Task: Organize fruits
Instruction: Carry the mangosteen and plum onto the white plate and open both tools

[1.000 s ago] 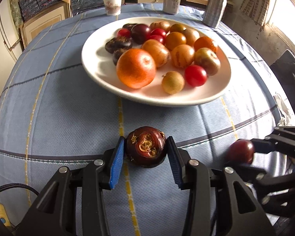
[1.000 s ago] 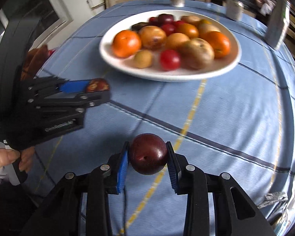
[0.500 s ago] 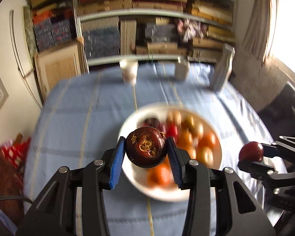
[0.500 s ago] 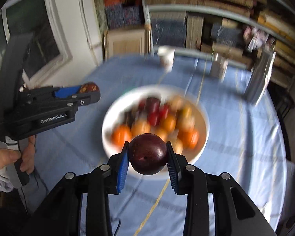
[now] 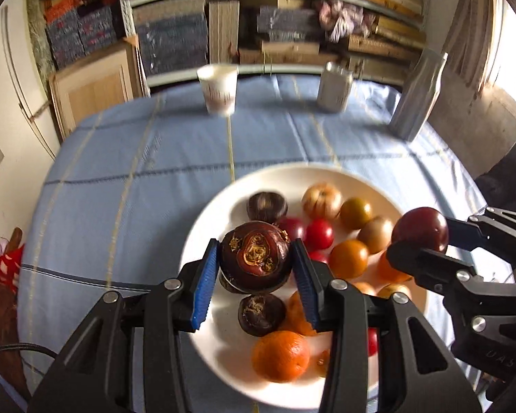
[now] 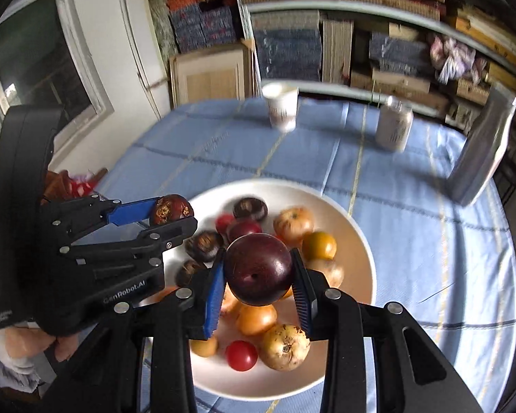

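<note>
My left gripper [image 5: 256, 264] is shut on a dark purple mangosteen [image 5: 255, 261] and holds it above the left part of the white plate [image 5: 206, 241]. My right gripper [image 6: 258, 275] is shut on a dark red plum [image 6: 259, 270] and holds it above the plate's middle [image 6: 361, 251]. The plate holds several fruits: oranges [image 5: 280, 356], red tomatoes [image 5: 319, 234], brown-yellow fruits and dark mangosteens [image 5: 261, 315]. The right gripper with its plum [image 5: 419, 229] shows at the right of the left wrist view. The left gripper with its mangosteen [image 6: 171, 209] shows at the left of the right wrist view.
The plate sits on a table with a blue checked cloth [image 5: 137, 179]. A paper cup [image 5: 218, 89], a metal can [image 5: 334, 91] and a silver carton [image 5: 418, 94] stand at the far edge. Shelves of stacked books lie behind. A dark chair [image 5: 512, 172] stands at the right.
Both grippers have risen from near the table and moved forward over the plate, each still holding its fruit. The plate now lies directly below them.
</note>
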The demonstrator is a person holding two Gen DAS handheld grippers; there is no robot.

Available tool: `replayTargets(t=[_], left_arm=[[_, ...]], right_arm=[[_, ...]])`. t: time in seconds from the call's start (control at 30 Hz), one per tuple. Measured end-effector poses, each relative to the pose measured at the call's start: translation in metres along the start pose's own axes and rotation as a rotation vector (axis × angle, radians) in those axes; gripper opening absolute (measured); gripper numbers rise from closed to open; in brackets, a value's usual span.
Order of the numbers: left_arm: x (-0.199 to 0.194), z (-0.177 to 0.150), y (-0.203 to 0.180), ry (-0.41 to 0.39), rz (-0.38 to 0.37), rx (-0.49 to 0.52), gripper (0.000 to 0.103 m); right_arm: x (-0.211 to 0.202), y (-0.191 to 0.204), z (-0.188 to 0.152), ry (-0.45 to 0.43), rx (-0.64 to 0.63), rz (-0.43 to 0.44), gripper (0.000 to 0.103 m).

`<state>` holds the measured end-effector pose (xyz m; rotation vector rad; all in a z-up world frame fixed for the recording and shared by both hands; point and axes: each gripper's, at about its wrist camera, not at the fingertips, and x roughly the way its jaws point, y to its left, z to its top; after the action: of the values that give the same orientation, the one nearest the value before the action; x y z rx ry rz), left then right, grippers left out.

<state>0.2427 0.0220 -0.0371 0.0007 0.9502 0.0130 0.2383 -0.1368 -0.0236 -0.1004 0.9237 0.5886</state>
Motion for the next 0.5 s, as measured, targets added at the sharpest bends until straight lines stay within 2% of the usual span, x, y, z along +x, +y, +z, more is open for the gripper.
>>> replayTargets(t=[0.17,0.5], left_arm=[[0.030,0.000,0.006,0.039,-0.003,-0.017,0.042],[0.052,-0.004,0.005,0.065,-0.014,-0.036,0.042]], right_arm=[[0.026,-0.005,-0.005,0.039,0.020,0.000,0.036],[0.045,0.001,-0.008,0.056,0.003,-0.009,0.036]])
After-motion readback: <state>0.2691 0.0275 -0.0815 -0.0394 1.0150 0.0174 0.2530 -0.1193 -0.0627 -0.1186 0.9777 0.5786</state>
